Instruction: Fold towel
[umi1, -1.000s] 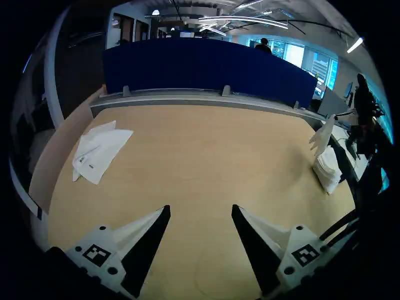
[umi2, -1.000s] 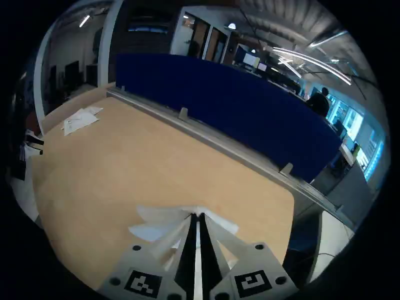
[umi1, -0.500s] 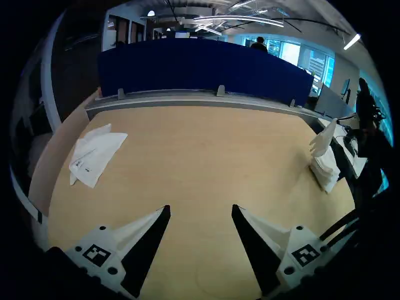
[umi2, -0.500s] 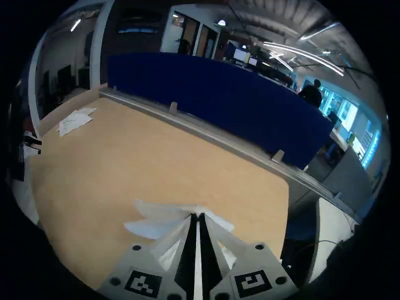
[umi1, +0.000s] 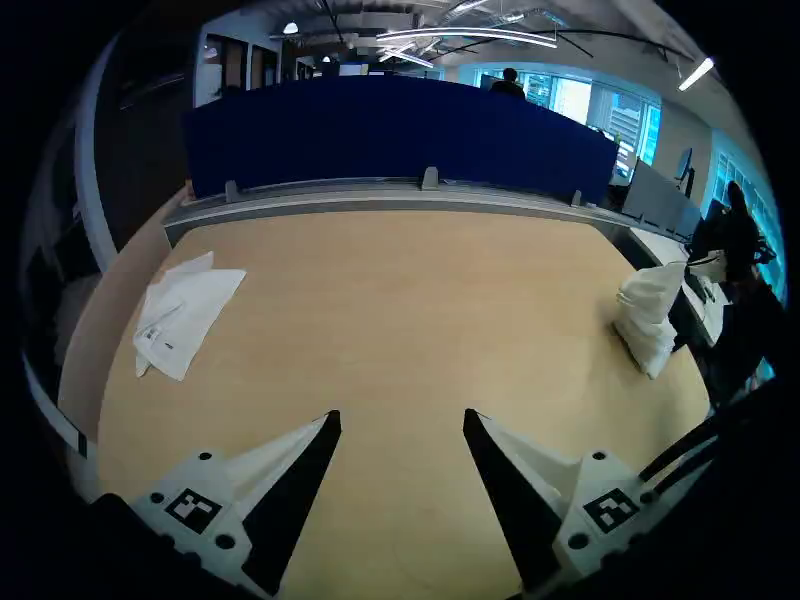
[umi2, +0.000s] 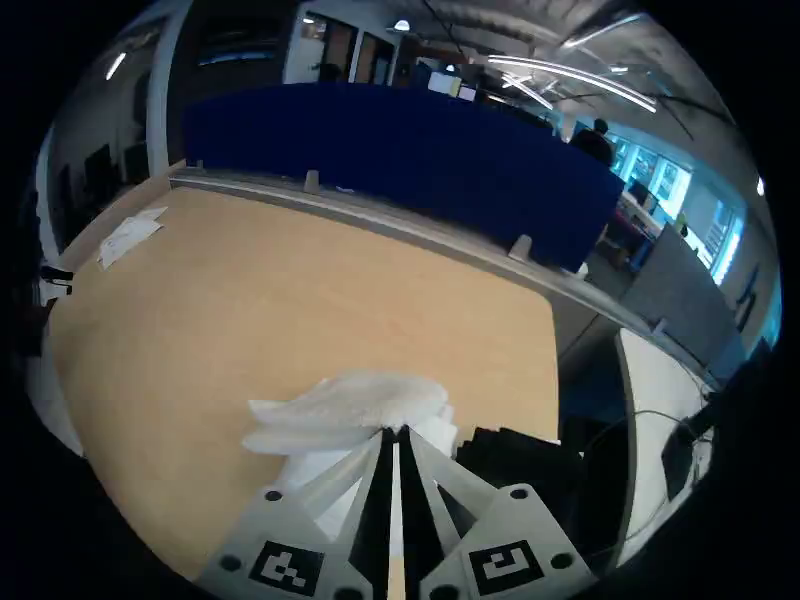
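Up close, the right gripper (umi2: 397, 432) is clamped shut on a bunched white towel (umi2: 350, 412). It's pinched at one edge, probably so it can be peeled off the pile (umi1: 648, 345) at the table's right corner. The left gripper (umi1: 400, 415) is held wide open and empty over the table (umi1: 420, 300), likely kept free for another corner. Farther off, a folded towel (umi1: 185, 318) is parked out of the way.

Light wooden tabletop (umi1: 400, 290): open and passable across its whole middle. Obstacles: flat folded white towel (umi1: 185, 312) near the left edge; heaped white towel pile (umi1: 645, 320) at the right edge; dark blue partition screen (umi1: 400, 135) closing the far side.
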